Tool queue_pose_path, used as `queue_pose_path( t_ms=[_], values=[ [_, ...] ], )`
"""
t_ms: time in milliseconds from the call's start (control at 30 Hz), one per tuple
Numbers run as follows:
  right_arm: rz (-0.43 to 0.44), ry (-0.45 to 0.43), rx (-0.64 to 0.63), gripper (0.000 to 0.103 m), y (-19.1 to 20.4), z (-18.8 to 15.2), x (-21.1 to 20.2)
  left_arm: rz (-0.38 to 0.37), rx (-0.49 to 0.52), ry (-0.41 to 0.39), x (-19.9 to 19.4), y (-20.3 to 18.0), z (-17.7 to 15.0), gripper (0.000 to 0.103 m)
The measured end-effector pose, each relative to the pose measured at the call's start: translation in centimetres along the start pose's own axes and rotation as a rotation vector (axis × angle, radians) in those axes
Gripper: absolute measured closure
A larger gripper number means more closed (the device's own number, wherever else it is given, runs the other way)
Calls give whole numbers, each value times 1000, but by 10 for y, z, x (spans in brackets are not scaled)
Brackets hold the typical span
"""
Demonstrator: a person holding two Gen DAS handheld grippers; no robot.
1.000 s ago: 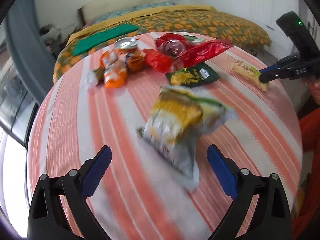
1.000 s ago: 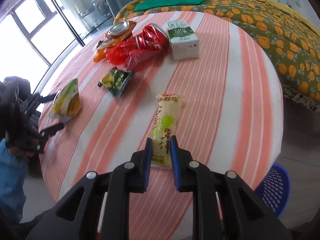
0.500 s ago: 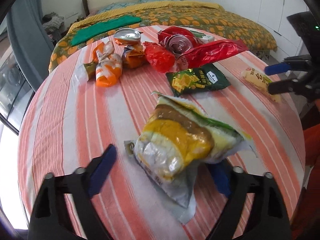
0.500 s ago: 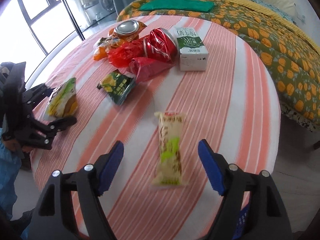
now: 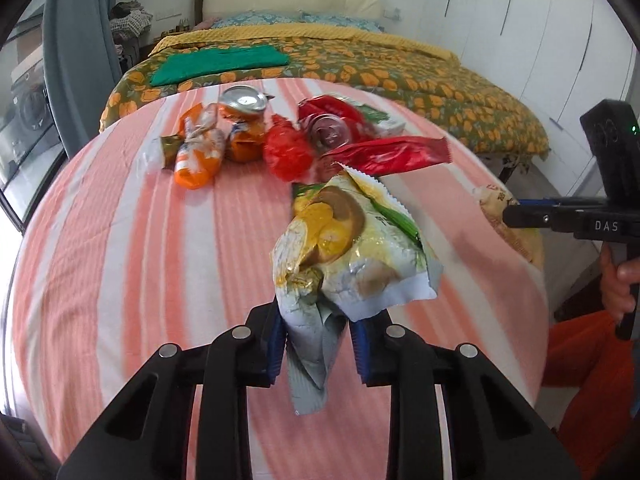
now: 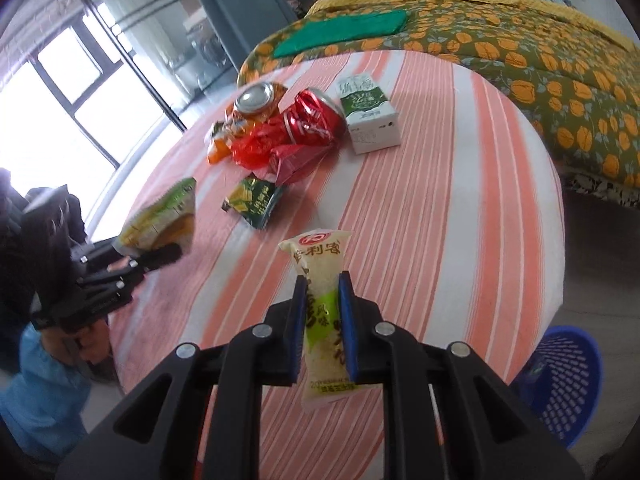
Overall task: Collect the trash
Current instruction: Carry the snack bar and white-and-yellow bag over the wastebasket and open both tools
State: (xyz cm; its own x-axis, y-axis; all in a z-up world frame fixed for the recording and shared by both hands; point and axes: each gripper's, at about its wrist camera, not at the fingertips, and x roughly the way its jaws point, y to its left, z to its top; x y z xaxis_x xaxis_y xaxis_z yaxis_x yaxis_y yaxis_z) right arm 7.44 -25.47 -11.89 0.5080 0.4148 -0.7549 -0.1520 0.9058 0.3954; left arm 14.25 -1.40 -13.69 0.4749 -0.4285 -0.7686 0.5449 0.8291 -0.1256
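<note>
wrappers outside blue basket

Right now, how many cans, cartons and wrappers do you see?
Cans: 2, orange can, red can.
Carton: 1.
Wrappers: 6, orange packet, red bag, red wrapper, green packet, yellow bag in left gripper, pale packet in right gripper.
Total: 9.

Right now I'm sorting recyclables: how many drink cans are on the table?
2. An orange can stands at the far end of the pile, silver top up; a crushed red can lies beside it, next to the milk carton. Wrappers could hide another.
</note>
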Motion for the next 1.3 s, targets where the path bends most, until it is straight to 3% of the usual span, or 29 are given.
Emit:
queue_pose_path(
  t_ms=[167, 300, 533, 667, 767, 967, 1133, 1233, 1267, 1300],
  values=[
    [54, -57, 56, 87, -11, -5, -23, -55, -4, -9, -2, -35, 1, 76],
    [31, -108, 79, 87, -32, -18, -54, -117, 29, -19, -4, -79, 8, 76],
    [-155, -164, 172, 87, -112, -56, -112, -289, 82, 0, 7, -185, 24, 76],
    [-242, -147, 273, 87, -167, -82, -122, -382, 125, 87, 35, -258, 23, 76],
    [-281, -141, 322, 87, -199, -97, -123, -390, 157, 147, 67, -304, 15, 76],
    [-326, -133, 437, 87, -258, -132, -123, -400, 161, 276, 147, -359, -3, 76],
    [-298, -126, 517, 87, -288, -146, -121, -375, 173, 315, 195, -378, -13, 75],
    [-283, -138, 542, 82, -299, -152, -119, -376, 173, 337, 220, -385, -14, 69],
    [-278, -138, 553, 68, -302, -154, -119, -371, 177, 346, 231, -387, -14, 64],
    [-277, -140, 569, 48, -307, -157, -118, -365, 183, 352, 239, -390, -14, 46]
  ],
)
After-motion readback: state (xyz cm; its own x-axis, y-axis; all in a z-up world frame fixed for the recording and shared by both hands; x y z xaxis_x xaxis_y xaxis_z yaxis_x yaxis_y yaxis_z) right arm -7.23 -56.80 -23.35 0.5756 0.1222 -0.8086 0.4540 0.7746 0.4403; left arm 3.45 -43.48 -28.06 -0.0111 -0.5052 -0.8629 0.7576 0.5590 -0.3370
